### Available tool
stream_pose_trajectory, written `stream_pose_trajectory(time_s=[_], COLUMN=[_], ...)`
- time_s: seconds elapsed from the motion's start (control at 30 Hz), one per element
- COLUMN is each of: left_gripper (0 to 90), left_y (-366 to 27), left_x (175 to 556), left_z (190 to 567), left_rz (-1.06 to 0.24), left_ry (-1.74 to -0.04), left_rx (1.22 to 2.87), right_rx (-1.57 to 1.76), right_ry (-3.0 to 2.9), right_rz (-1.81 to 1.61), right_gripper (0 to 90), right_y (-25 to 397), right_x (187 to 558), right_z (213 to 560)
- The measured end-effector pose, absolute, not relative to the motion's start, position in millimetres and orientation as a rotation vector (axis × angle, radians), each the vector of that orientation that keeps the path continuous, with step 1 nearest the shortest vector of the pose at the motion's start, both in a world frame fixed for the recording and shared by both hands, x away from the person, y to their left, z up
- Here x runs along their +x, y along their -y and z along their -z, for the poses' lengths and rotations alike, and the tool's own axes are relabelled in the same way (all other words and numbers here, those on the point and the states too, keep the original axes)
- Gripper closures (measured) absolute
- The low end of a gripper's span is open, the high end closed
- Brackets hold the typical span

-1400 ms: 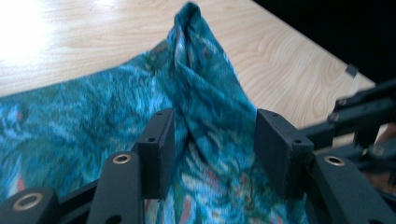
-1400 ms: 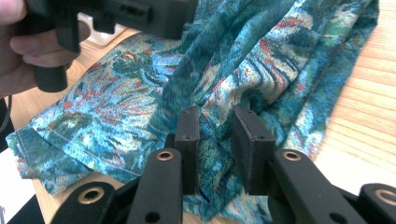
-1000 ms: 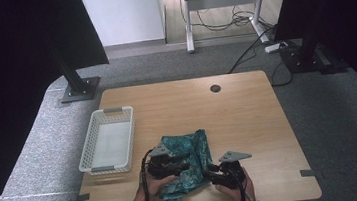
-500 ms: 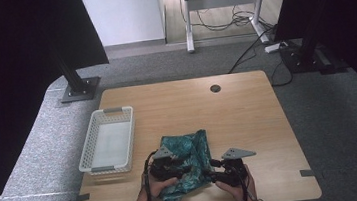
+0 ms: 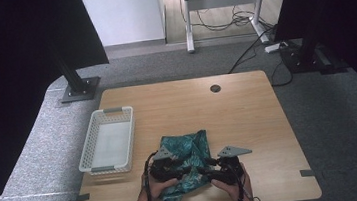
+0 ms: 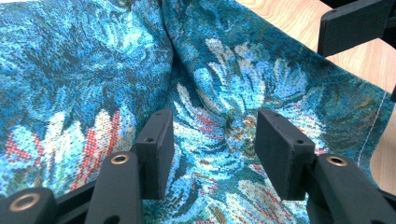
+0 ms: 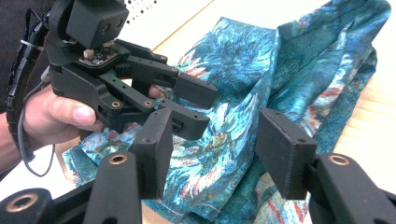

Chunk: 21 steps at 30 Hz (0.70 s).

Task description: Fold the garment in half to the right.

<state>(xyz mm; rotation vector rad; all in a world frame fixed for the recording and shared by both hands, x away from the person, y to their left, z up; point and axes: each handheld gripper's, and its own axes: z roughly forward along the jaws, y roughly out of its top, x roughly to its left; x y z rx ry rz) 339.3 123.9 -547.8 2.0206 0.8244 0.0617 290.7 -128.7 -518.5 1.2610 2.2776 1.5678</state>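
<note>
A crumpled teal cloth with a blue, white and red flower pattern (image 5: 187, 156) lies near the table's front edge. My left gripper (image 5: 190, 169) hovers over its near left part, jaws open, with the cloth (image 6: 205, 93) right beneath them and nothing clamped. My right gripper (image 5: 204, 170) faces it from the right, also open above the cloth (image 7: 261, 84). In the right gripper view the left gripper (image 7: 201, 105) shows close ahead, held by a hand (image 7: 56, 116). The two grippers' tips nearly meet over the cloth.
A white mesh basket (image 5: 106, 144), empty, stands on the table's left side. A round cable hole (image 5: 215, 88) sits near the far edge. Bare wood table (image 5: 249, 118) spreads behind and right of the cloth. Black stands and cables lie on the floor beyond.
Both grippers have drawn together over the near part of the cloth. The cloth's top fold has shifted slightly.
</note>
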Motion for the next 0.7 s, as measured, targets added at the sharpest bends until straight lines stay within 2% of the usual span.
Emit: stream_pose_trajectory(time_s=[0.13,0.2,0.37,0.47,0.7], left_gripper=[46.4,46.3,46.0,45.9,45.4], left_y=[-123,-123,-123,-125,-127], left_x=[339,339,339,338,335], left_z=[548,548,548,548,548], left_rz=[-0.065,-0.065,-0.064,-0.062,-0.068], left_ry=[-0.825,-0.824,-0.824,-0.824,-0.817], left_rx=[2.024,2.024,2.023,2.019,2.021], right_rx=[1.266,1.265,1.223,1.246,1.334], right_ry=[-2.292,-2.313,-2.394,-2.404,-2.405], right_rz=[-1.568,-1.555,-1.454,-1.417,-1.382], right_gripper=[45.2,47.7,73.7,83.3,84.5], right_y=[127,124,118,123,140], right_x=[290,291,292,293,294], right_z=[521,523,529,533,544])
